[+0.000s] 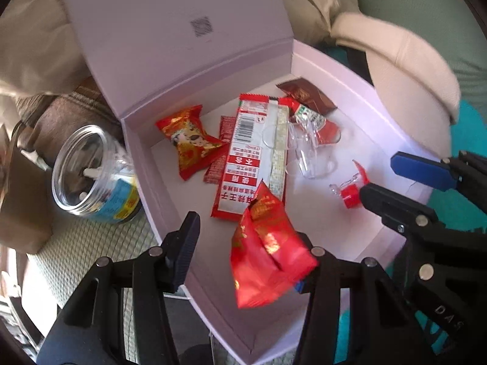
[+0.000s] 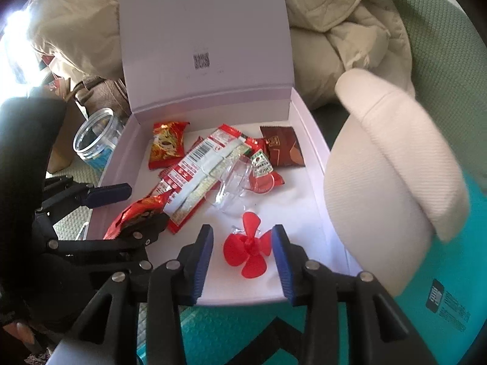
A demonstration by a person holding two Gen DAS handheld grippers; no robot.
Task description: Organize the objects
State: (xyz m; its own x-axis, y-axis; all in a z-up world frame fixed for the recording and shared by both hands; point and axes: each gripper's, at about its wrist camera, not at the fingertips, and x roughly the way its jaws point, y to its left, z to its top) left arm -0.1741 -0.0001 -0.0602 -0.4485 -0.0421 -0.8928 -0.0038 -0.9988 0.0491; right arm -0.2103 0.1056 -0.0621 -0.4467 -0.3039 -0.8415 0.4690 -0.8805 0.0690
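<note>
A white box stands with its lid up, holding snack packets. My left gripper is open over the box's near corner. A crumpled red snack packet sits between its jaws, leaning on the right finger and clear of the left pad. My right gripper is open around a red propeller, which lies on the box floor. The pads stand just off the blades.
In the box lie a long red-and-white packet, a picture snack packet, a brown sachet, a ketchup sachet and clear plastic pieces. A clear jar stands left, a beige cap right.
</note>
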